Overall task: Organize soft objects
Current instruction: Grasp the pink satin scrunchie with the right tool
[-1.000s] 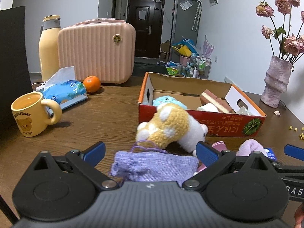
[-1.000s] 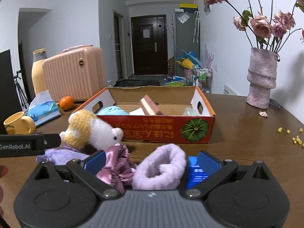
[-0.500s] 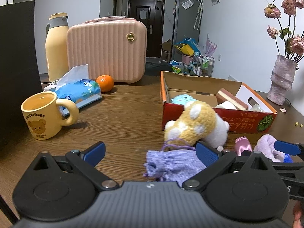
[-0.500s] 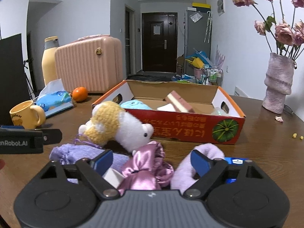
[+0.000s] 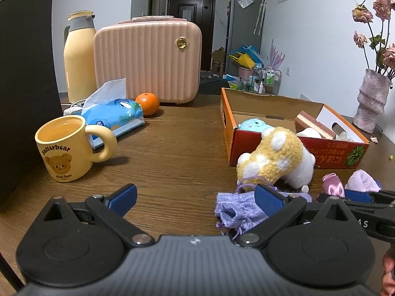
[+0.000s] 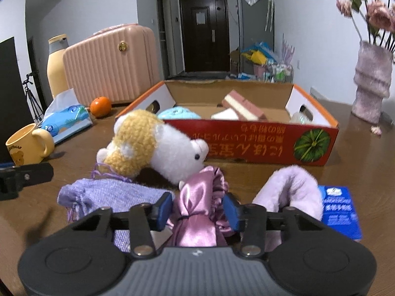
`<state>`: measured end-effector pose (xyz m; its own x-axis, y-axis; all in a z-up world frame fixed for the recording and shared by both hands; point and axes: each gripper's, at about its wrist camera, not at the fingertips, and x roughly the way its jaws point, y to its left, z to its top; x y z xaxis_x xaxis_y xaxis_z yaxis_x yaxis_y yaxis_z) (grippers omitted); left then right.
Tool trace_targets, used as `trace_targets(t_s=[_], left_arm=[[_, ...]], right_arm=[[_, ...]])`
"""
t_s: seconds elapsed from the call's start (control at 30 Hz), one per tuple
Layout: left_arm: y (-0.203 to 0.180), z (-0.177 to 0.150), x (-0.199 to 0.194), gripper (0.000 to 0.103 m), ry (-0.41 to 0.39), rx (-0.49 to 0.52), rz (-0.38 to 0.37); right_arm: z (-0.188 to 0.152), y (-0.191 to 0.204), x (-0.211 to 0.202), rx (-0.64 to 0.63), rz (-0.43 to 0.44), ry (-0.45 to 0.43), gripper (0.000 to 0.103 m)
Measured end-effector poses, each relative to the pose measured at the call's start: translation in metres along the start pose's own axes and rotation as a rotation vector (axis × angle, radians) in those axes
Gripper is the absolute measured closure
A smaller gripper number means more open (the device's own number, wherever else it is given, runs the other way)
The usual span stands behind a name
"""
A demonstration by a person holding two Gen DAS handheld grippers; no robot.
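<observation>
The right tool [image 6: 197, 208] has just closed on the pink satin scrunchie [image 6: 197, 204], near the box's [image 6: 251, 145] red wall, while the left tool [image 5: 195, 201] gapes empty over bare table [image 5: 172, 153].

— How many soft things lie loose on the table?
— Four: one plush toy [image 6: 158, 145], one purple pouch [image 6: 108, 194], one pink satin bag [image 6: 200, 204], one lilac fuzzy piece [image 6: 293, 187]
— And in the box [image 6: 246, 143]?
— One blue plush [image 6: 179, 113], one layered sponge [image 6: 243, 106]; the rest I can't tell
— Anything else?
— One mug [image 5: 65, 148], one orange [image 5: 147, 103], one tissue pack [image 5: 114, 118], one flask [image 5: 79, 56], one case [image 5: 148, 59], one vase [image 5: 371, 101]
</observation>
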<state>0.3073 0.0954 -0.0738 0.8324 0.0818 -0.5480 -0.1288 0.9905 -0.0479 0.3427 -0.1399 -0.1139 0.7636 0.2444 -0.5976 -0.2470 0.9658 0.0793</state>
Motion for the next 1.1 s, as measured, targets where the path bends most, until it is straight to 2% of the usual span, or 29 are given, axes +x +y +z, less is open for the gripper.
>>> trace_targets(t_s=[0.17, 0.4, 1.1], left_arm=[[-0.001, -0.001, 0.000, 0.000, 0.006, -0.001, -0.008], [-0.006, -0.004, 0.003, 0.000, 0.020, 0.008, -0.006], [-0.009, -0.009, 0.008, 0.000, 0.015, -0.015, 0.036]], right_arm=[[-0.005, -0.002, 0.008, 0.008, 0.030, 0.031, 0.068], [-0.007, -0.004, 0.005, 0.018, 0.048, 0.011, 0.073], [-0.003, -0.023, -0.030, 0.089, 0.092, -0.112, 0.075]])
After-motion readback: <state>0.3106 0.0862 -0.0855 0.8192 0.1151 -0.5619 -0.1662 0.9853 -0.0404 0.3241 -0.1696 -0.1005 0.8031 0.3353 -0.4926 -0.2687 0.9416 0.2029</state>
